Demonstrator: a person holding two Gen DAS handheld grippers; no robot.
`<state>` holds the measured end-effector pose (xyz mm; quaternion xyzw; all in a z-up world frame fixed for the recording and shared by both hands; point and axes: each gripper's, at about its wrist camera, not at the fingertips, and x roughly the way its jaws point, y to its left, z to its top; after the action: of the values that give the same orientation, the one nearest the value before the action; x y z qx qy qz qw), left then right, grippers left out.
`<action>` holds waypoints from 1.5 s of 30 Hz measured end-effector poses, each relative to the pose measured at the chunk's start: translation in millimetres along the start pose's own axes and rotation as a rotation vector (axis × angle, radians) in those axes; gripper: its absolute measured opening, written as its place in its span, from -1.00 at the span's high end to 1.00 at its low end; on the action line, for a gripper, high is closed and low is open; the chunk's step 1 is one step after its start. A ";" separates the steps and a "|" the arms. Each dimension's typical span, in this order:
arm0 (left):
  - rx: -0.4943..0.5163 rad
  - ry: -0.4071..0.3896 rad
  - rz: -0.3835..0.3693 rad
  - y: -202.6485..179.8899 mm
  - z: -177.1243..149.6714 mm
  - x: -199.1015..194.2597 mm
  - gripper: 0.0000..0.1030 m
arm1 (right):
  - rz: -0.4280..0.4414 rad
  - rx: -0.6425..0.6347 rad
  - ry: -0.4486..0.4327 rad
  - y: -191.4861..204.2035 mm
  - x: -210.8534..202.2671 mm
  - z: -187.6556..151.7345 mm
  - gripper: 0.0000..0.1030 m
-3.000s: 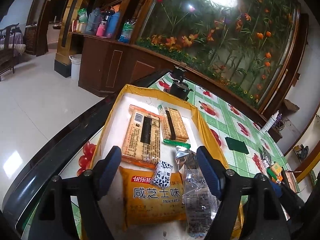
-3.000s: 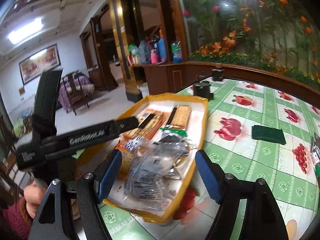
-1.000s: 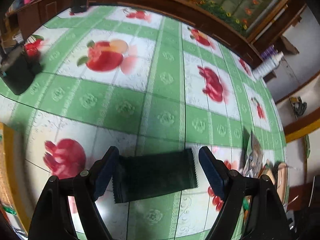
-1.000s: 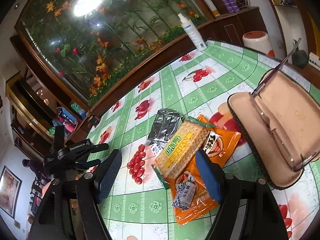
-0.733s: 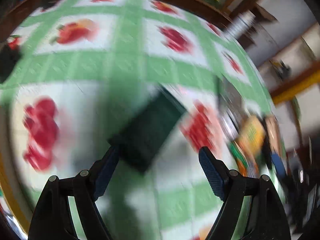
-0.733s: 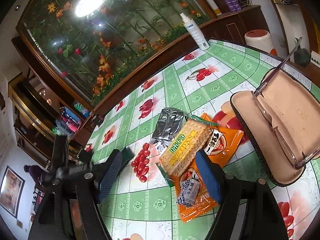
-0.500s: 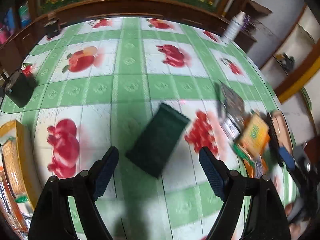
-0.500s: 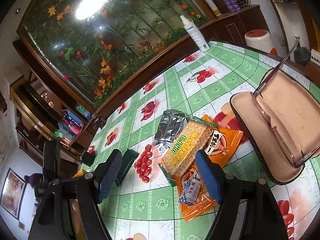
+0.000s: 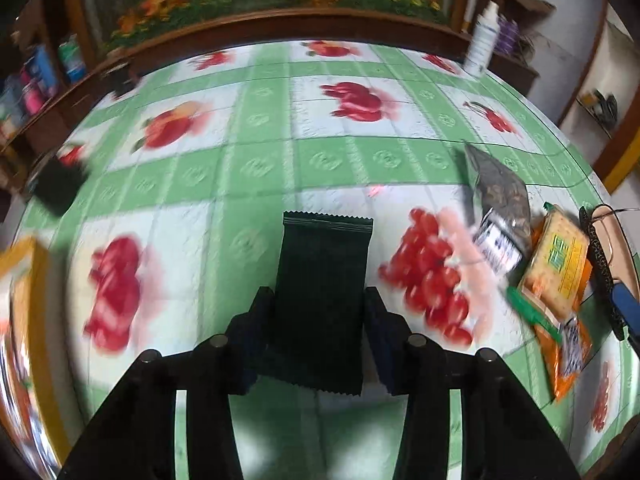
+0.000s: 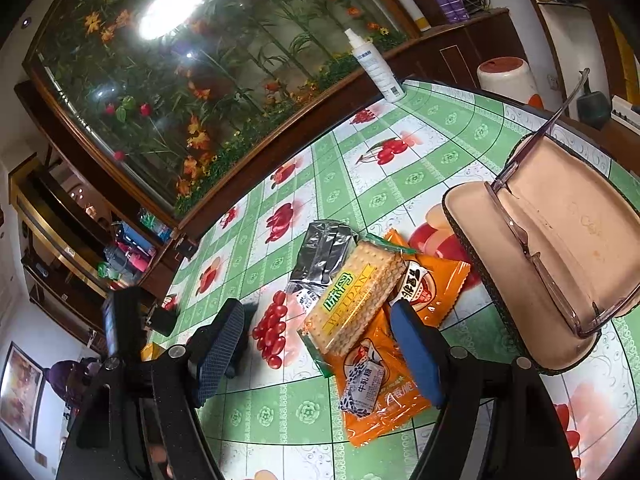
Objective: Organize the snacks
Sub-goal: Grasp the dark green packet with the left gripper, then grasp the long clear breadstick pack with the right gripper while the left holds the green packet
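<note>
A dark green snack packet (image 9: 322, 300) lies lengthwise between the fingers of my left gripper (image 9: 319, 336), which press on its two sides. To its right lie a silver packet (image 9: 498, 196), a cracker pack (image 9: 554, 264) and an orange packet (image 9: 564, 356). My right gripper (image 10: 318, 354) is open above that same pile: the cracker pack (image 10: 354, 300) lies on the orange packet (image 10: 384, 364), with a small candy (image 10: 360, 394) on it and the silver packet (image 10: 320, 256) behind.
A yellow tray (image 9: 28, 320) with snacks sits at the left edge of the green fruit-print tablecloth (image 9: 260, 152). An open glasses case (image 10: 548, 248) with glasses lies right of the pile. A white spray bottle (image 10: 374, 68) stands at the far table edge.
My left gripper turned in line with the dark green packet, moved onto it and closed on its sides. My right gripper came a little closer over the snack pile, still open.
</note>
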<state>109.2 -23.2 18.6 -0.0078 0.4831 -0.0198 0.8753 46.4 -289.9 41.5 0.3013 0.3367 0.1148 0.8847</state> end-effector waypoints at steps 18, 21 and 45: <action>0.023 -0.118 0.012 12.5 -35.9 -14.1 0.15 | -0.348 -0.126 0.140 16.7 79.1 8.8 -0.09; 0.022 -0.119 0.010 13.0 -35.4 -14.2 0.15 | -0.292 -0.173 0.147 21.2 78.7 9.1 0.34; -0.107 -0.168 -0.076 39.3 -26.7 -38.4 0.15 | 0.041 -0.363 0.128 101.4 53.8 -45.1 0.59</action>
<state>67.2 17.9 35.5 -0.0744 0.4079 -0.0265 0.9096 56.5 -167.2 48.5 0.1358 0.3599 0.2105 0.8987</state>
